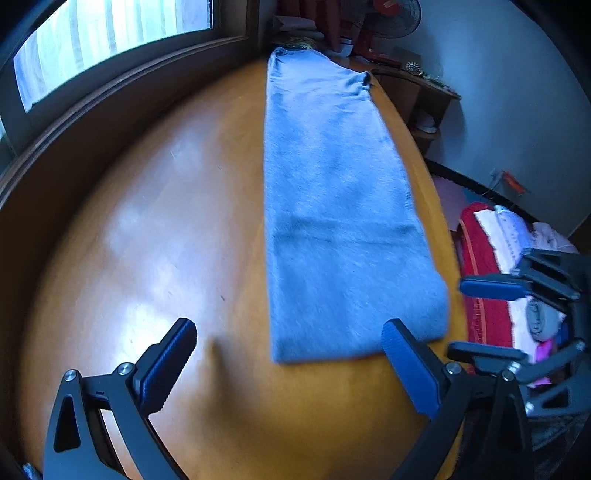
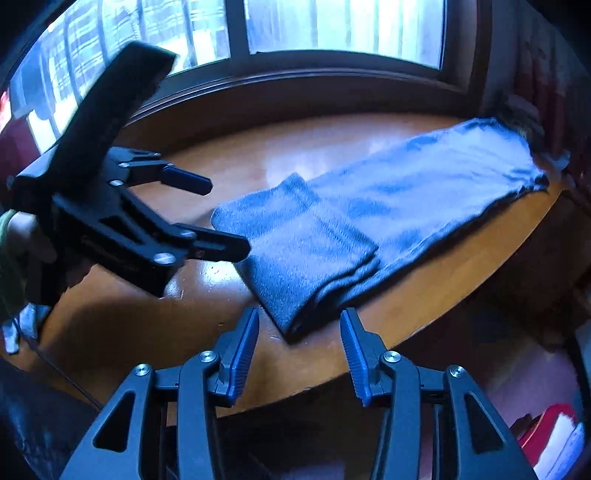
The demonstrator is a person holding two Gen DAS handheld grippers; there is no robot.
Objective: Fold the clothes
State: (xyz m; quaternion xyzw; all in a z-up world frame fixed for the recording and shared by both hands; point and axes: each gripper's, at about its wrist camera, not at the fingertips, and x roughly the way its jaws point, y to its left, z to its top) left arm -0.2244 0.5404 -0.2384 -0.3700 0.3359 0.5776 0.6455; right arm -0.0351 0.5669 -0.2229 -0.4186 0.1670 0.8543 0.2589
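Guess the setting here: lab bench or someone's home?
Most likely a lived-in room at home. A wooden table stands by a window, a fan sits at its far end, and a pile of clothes lies beside it. A blue garment is laid out.

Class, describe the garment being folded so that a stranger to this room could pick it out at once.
Find the orange wooden table under the window. Along it lies a long blue knitted garment, its near end folded back; the other clothes sit heaped off the table.

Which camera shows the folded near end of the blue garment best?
The right wrist view: the blue garment shows its doubled-over near end with stacked layer edges. The left wrist view shows the garment lengthwise on the wooden table, its fold only a faint crease.
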